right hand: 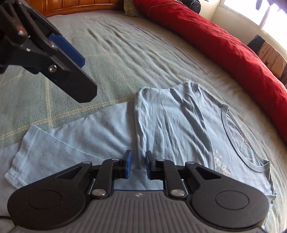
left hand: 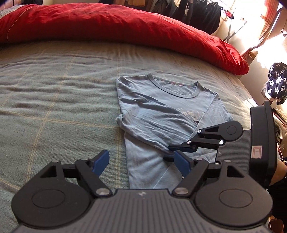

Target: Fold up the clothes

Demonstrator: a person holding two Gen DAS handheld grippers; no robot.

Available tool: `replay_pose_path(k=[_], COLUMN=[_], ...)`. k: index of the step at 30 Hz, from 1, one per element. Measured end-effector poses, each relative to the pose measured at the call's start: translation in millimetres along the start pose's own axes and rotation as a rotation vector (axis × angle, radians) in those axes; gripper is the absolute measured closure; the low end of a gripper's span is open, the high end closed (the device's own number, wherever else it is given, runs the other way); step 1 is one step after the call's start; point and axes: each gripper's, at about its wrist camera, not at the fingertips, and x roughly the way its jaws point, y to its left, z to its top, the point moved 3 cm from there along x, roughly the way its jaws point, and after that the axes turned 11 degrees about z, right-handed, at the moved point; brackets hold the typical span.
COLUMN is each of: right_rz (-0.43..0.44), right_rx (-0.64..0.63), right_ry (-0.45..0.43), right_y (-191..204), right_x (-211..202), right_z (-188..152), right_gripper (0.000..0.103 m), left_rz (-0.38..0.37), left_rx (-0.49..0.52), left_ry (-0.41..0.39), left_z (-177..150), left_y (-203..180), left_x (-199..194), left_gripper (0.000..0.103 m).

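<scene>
A light blue T-shirt (left hand: pixel 152 111) lies flat on the bed, neck hole toward the red duvet. One side with its sleeve is folded in over the body; in the right wrist view the shirt (right hand: pixel 170 125) shows that folded panel and the hem at the left. My left gripper (left hand: pixel 141 157) hovers open and wide over the shirt's lower part, holding nothing. One of its fingers (right hand: pixel 66 48) shows at the top left of the right wrist view. My right gripper (right hand: pixel 138 161) is low at the folded panel's end, its jaws a narrow gap apart. The right gripper (left hand: pixel 172 152) comes in from the right.
The bed sheet (left hand: pixel 53 89) is grey-green plaid and wrinkled. A red duvet (left hand: pixel 125 26) is bunched along the far side. Dark clothes (left hand: pixel 197 12) hang behind it. A star-patterned cloth (left hand: pixel 277 80) is at the right edge. A wooden headboard (right hand: pixel 71 5) is beyond the bed.
</scene>
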Motion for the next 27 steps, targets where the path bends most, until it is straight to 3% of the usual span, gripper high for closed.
replay_pose_path(k=[2,5,8,13,16,27], right_rz=[-0.023,0.032,0.223,0.160,0.042,0.076], right_rx=[-0.001,0.074,0.195,0.226,0.260,0.241], right_ry=[0.013,-0.012,-0.059,-0.111,-0.084,-0.101], right_y=[0,-7,-17,-28,-42,-16], right_x=[2,0,-4,-20,-14,-82], right_z=[-1,2,6,7,3,-40], right_gripper=[0.097,0.099,0.100,0.098,0.093,0.085], left_rz=[-0.002,0.006,-0.012,-0.002,-0.007,0.022], left_rx=[0.000,0.001,-0.004,-0.013,-0.012,0.065], left_ry=[0.000,-0.007,-0.012,-0.028,-0.026,-0.027], left_z=[-3,-8,-8,-8,-9,-32], left_y=[3,6,9,13,12,-20], left_x=[2,2,-1,-7,-7,-28], left_gripper=[0.024,0.024,0.023,0.019,0.019,0.019])
